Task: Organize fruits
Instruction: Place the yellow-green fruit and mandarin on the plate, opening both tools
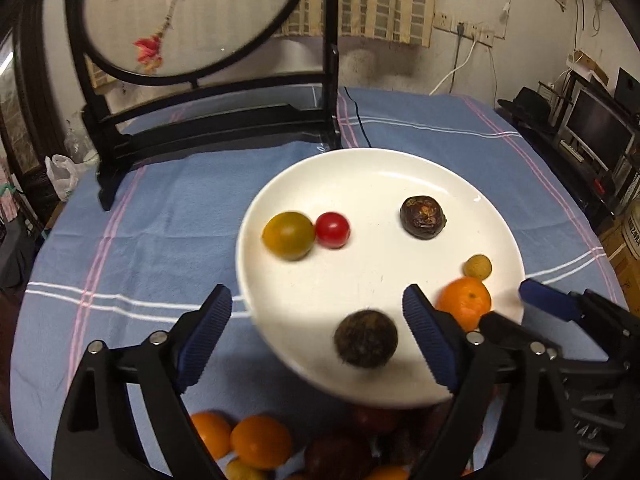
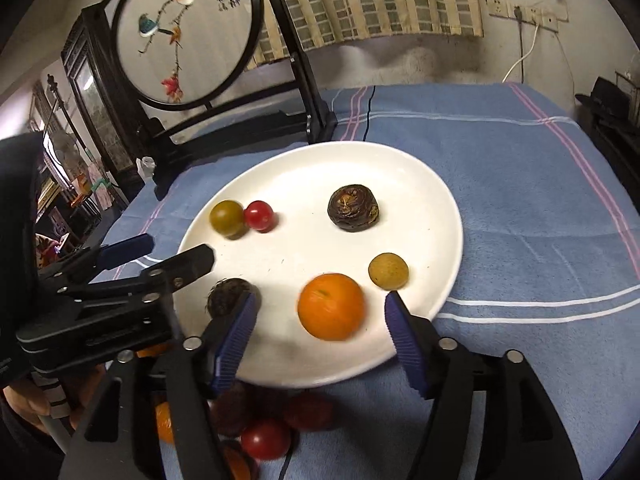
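Blue striped tablecloth [image 2: 520, 208], black-framed embroidered screen [image 2: 184, 36] at far left corner. White plate [image 2: 304, 168] mid-table: green tomato [image 2: 227, 218] touching red tomato [image 2: 259, 216] near left rim, dark wrinkled fruit [image 2: 353, 208] toward far side, orange [image 2: 331, 306] and small tan fruit [image 2: 388, 271] near front-right rim, dark round fruit [image 1: 366, 339] near front rim. Loose fruit pile [image 2: 264, 420] off plate's near edge. Left gripper [image 1: 318, 332] spread wide, empty, over dark round fruit. Right gripper [image 2: 320, 326] spread wide, empty, flanking orange.
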{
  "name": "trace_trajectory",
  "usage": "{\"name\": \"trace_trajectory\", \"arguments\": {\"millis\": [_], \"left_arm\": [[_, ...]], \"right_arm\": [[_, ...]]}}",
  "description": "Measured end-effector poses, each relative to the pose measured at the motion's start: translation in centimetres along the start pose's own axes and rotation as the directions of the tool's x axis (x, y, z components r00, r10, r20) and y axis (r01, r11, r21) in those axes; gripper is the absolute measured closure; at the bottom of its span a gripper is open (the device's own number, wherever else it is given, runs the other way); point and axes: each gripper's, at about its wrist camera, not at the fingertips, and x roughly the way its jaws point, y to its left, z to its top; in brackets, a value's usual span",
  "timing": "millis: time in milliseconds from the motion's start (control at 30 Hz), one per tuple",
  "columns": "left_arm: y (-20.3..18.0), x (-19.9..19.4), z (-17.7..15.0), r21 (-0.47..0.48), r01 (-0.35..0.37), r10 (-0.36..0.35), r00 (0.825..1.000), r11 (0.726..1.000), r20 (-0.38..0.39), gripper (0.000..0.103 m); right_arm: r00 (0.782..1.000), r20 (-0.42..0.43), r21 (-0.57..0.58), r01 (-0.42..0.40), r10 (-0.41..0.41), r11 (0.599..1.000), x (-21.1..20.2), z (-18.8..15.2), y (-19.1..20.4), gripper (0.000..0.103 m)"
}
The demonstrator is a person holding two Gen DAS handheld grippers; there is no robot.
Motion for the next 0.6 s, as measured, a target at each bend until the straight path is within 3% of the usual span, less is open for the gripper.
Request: {"name": "trace_trajectory", "arguments": {"millis": [400, 600], "left_arm": [[2.1, -4.9, -7.1, 0.001, -0.025, 0.025, 1.000, 1.000, 0.019, 0.013], [4.1, -6.2, -9.8, -0.032, -0.008, 0.008, 1.000, 0.999, 0.013, 0.012]], "right_arm": [[0.999, -0.013, 0.005, -0.031, 0.031, 1.000, -4.0, -5.7, 0.6, 0.031], [1.000, 0.001, -0.054, -0.029, 0.029, 0.998, -5.9, -8.8, 2.6, 0.031]]}}
